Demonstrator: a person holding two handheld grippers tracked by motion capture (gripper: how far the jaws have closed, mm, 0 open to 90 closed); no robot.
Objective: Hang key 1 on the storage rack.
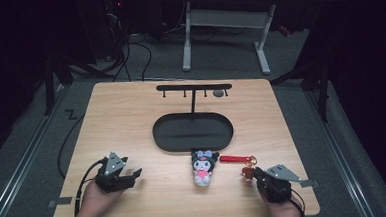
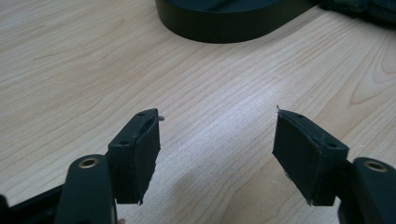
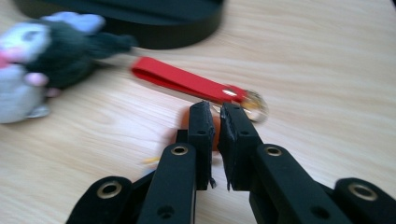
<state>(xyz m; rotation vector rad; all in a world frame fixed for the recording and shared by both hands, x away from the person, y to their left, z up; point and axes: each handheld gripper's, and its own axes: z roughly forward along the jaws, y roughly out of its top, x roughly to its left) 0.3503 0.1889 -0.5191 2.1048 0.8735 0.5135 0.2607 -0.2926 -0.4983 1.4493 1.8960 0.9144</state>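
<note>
Right gripper [image 3: 215,114]: jaws nearly together, pinching a small red-orange charm [image 3: 215,133] just below the gold ring [image 3: 254,106] of a keychain, centre of the right gripper view; only a sliver of the charm shows between the pads, so the hold looks like a grip on the charm end. The red strap [image 3: 180,80] runs from the ring toward the upper left, lying flat on the wood. In the high view this gripper [image 1: 254,174] sits lower right, the strap [image 1: 235,159] just above it. Likely grasped at the ring end so the loop hangs free for a hook. Left gripper [image 2: 217,140]: jaws wide apart, nothing between them, bare wood below; lower left in the high view [image 1: 134,175], resting idle. A dark-hooded plush toy [image 1: 204,167] lies at centre, touching the near rim of the black oval tray [image 1: 193,144], whose post carries a hook bar [image 1: 194,87] with one small dark item hung at its right. Light wooden table [image 1: 126,122]; grey floor, cables and a white desk frame [image 1: 224,29] behind, room dim.
</note>
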